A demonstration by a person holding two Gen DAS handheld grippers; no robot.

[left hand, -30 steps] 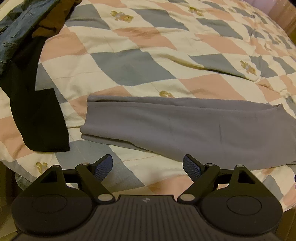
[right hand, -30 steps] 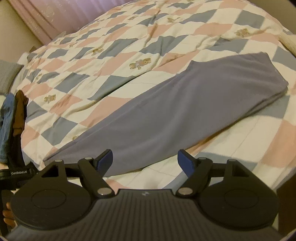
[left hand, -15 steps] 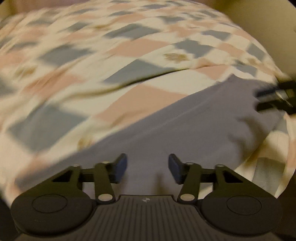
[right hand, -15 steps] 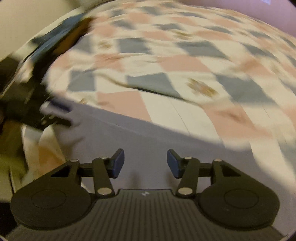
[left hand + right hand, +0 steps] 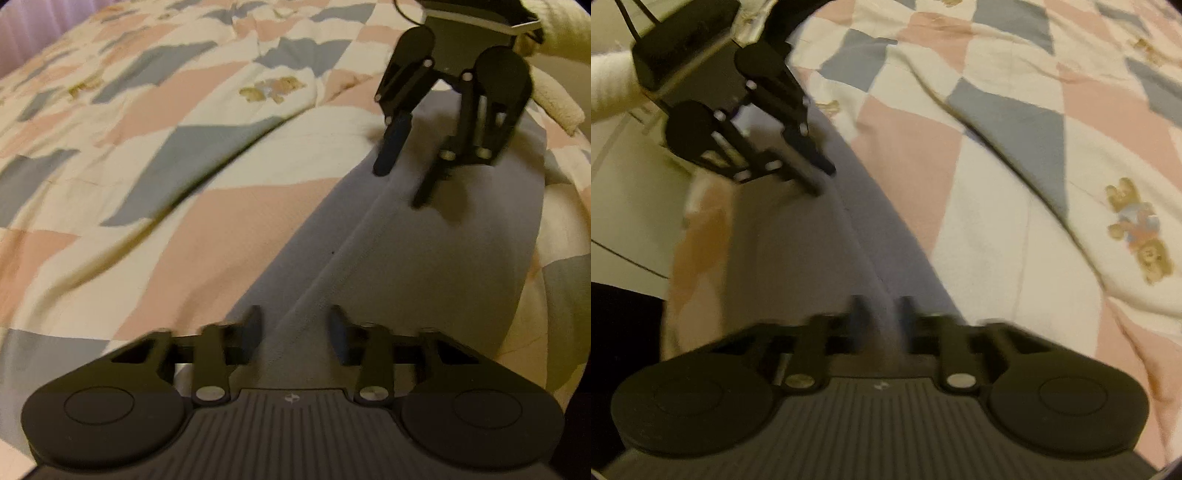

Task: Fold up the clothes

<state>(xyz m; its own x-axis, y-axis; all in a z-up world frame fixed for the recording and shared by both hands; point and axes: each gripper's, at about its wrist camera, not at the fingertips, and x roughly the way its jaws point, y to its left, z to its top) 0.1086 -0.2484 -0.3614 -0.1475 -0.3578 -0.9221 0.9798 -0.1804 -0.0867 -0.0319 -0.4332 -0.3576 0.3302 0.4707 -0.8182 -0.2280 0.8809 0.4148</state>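
**Both grippers down on the grey trousers**

A second ago we saw both grippers held wide above the bed, with the whole length of the garment and a heap of dark clothes and denim in view. Now both views sit low over the cloth and that heap is out of frame. The left gripper (image 5: 295, 328) and the right gripper (image 5: 882, 310) face each other along the grey trousers (image 5: 424, 266). Their jaws are closing, far narrower than before, and each pair has a raised ridge of grey fabric between its pads. The right pair is nearly together on that ridge. The left pair shows a wider gap, which the bunched cloth fills.

The trousers lie flat near the edge of the bed, on the quilt (image 5: 184, 166). They are a smooth, matte grey strip with one long crease running down the middle. The quilt is soft and puffy, with diamond patches of pink, cream and slate blue and a printed teddy bear (image 5: 1141, 236). The grippers are black, with ribbed bodies and round hubs.

Both views are blurred, so we cannot make out the pad edges sharply. The far end of the trousers is hidden behind the opposite gripper in each view. A cream fleecy sleeve (image 5: 609, 88) is cut off at the frame edge.
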